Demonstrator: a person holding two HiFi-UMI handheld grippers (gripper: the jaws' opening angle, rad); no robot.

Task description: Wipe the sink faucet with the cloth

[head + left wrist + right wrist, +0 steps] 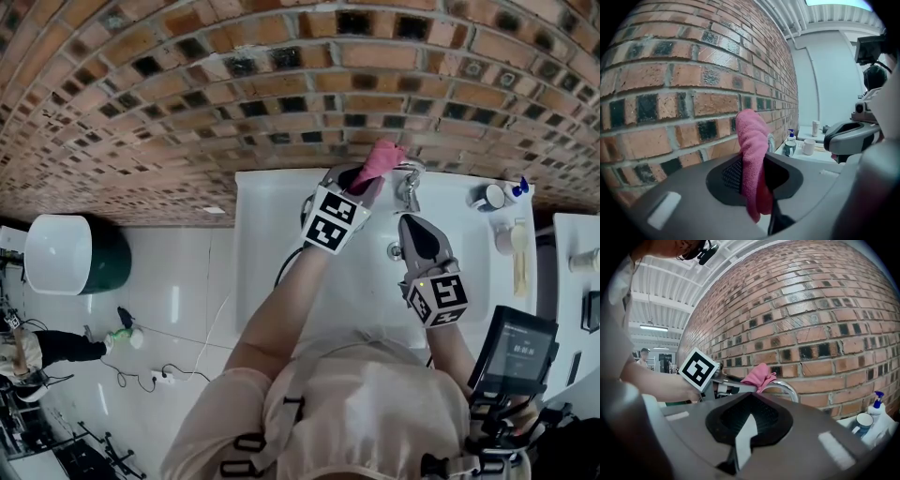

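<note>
- At the back rim of the white sink (272, 244), close under the brick wall (187, 94): one chrome faucet (409, 184) with an arched spout, the thing to be wiped.
- Cloth (380, 159): pink and bunched. Its upper end stands up out of the jaws and lies at the crown of the spout's arch, seemingly in contact, as the right gripper view shows it. A short tail hangs below the jaws.
- Left gripper (361, 187): jaws clamped on the cloth's middle. It is held high and angled toward the wall, probably so that the soft free end meets the metal first and the jaws stay off it.
- Right gripper (419, 239): jaws closed together with nothing between them. It hangs over the basin just in front of the faucet, pointing at it but apart from it. It appears to be standing by, out of the cloth's path.
- Ledge to the right of the faucet: one mug (487, 197) and one pump bottle (516, 187), both well apart from the wiping and unlikely to be disturbed.
- Progress, as a judgement: the wipe is at the top of the spout, and the neck and base look likely to need a pass next.
</note>
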